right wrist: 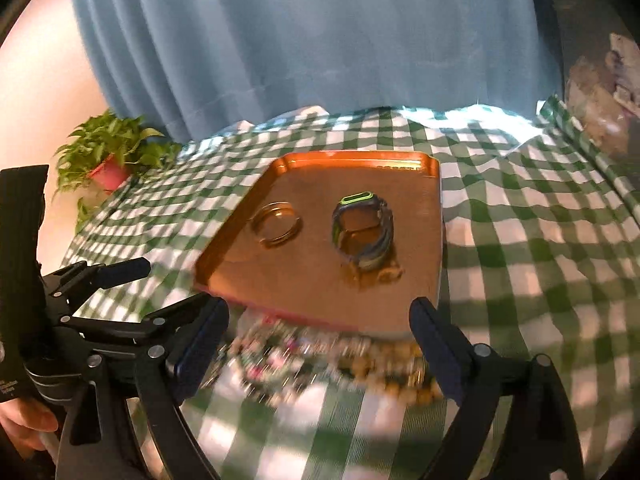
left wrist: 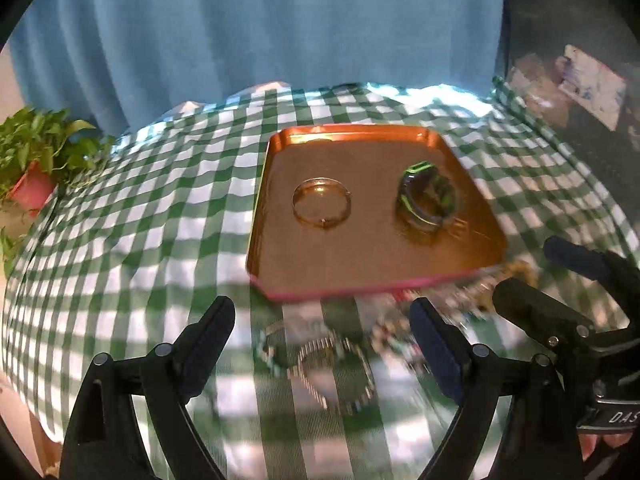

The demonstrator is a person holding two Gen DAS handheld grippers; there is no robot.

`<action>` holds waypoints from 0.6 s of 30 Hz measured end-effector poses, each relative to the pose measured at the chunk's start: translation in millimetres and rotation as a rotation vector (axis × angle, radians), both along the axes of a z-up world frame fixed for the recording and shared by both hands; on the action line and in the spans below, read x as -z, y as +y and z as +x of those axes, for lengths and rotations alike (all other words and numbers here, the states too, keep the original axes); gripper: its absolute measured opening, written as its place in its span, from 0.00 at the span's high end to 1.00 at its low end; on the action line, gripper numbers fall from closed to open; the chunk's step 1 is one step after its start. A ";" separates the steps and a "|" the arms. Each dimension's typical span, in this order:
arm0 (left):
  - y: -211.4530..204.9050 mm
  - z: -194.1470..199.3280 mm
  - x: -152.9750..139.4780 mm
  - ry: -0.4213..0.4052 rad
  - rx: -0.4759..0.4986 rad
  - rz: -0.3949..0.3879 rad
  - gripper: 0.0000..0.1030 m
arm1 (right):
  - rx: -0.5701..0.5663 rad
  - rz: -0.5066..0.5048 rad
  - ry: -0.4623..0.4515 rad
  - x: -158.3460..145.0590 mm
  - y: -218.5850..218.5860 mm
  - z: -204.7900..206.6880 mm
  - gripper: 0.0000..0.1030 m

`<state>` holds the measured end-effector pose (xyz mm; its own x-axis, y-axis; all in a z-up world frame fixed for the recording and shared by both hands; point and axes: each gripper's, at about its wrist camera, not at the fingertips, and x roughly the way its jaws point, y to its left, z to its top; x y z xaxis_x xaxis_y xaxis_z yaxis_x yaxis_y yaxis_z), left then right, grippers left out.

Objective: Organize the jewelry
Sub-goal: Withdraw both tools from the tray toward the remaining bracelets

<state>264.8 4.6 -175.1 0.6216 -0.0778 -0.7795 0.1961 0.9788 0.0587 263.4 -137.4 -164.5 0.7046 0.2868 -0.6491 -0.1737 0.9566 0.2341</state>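
An orange tray lies on the green checked tablecloth. In it lie a thin gold bangle on the left and a dark watch with green trim on the right. In front of the tray's near edge lies a blurred heap of jewelry: a beaded bracelet, coloured beads and gold-brown beads. My left gripper hangs open above the bracelet, with nothing held. My right gripper is open over the beads, also empty.
A potted green plant stands at the table's far left edge. A blue curtain hangs behind the table. The other gripper shows at the right of the left wrist view and at the left of the right wrist view.
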 end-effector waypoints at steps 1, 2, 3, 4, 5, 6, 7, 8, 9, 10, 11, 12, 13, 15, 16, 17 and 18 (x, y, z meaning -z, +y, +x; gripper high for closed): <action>1.6 -11.2 -4.8 -0.007 0.001 -0.010 0.14 | 0.002 0.008 -0.011 -4.1 0.6 -11.0 0.12; 3.1 -21.1 -8.6 -0.013 0.001 -0.019 0.14 | 0.004 0.016 -0.024 -8.3 1.4 -24.6 0.12; 4.8 -32.4 -12.3 -0.018 0.002 -0.027 0.14 | 0.007 0.023 -0.034 -11.2 2.2 -35.8 0.12; 6.9 -42.3 -15.4 -0.023 0.003 -0.034 0.14 | 0.008 0.026 -0.040 -14.0 3.5 -45.8 0.11; 7.6 -48.0 -17.2 -0.028 0.003 -0.039 0.14 | 0.005 0.024 -0.046 -16.8 5.7 -55.9 0.11; 9.7 -58.6 -20.5 -0.037 0.000 -0.045 0.14 | 0.005 0.017 -0.051 -18.9 7.8 -64.5 0.11; 11.1 -65.9 -22.6 -0.042 0.002 -0.049 0.14 | 0.007 0.009 -0.057 -21.0 9.7 -73.9 0.11; 12.8 -74.2 -24.9 -0.048 0.004 -0.051 0.14 | 0.009 0.003 -0.067 -23.5 11.7 -84.9 0.11; 14.7 -81.9 -26.9 -0.055 0.003 -0.051 0.14 | 0.012 0.002 -0.077 -25.3 12.5 -94.2 0.11; 16.0 -86.8 -27.9 -0.061 0.003 -0.052 0.14 | 0.020 0.002 -0.090 -26.9 12.6 -103.0 0.10; 18.2 -93.3 -29.0 -0.070 0.007 -0.054 0.14 | 0.028 0.003 -0.103 -28.4 12.7 -111.4 0.09; 20.4 -96.8 -29.3 -0.077 0.009 -0.052 0.14 | 0.035 0.008 -0.117 -29.7 11.5 -119.4 0.08; 21.6 -98.7 -28.3 -0.082 0.007 -0.048 0.14 | 0.040 0.014 -0.125 -30.2 10.4 -124.8 0.05; 26.7 -101.0 -24.7 -0.089 -0.004 -0.048 0.14 | 0.048 0.019 -0.129 -28.6 7.3 -133.5 0.05; 30.1 -99.9 -21.4 -0.085 -0.014 -0.056 0.14 | 0.048 0.019 -0.129 -26.8 6.0 -134.8 0.05; 33.7 -97.5 -17.2 -0.075 -0.024 -0.066 0.14 | 0.046 0.015 -0.128 -24.0 4.5 -134.6 0.05; 38.6 -94.7 -12.6 -0.059 -0.032 -0.082 0.14 | 0.045 0.009 -0.129 -21.9 4.1 -133.7 0.05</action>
<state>170.1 43.3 -162.5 0.6698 -0.1192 -0.7329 0.1633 0.9865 -0.0112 129.7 -133.3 -142.6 0.7941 0.2584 -0.5502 -0.1600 0.9621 0.2209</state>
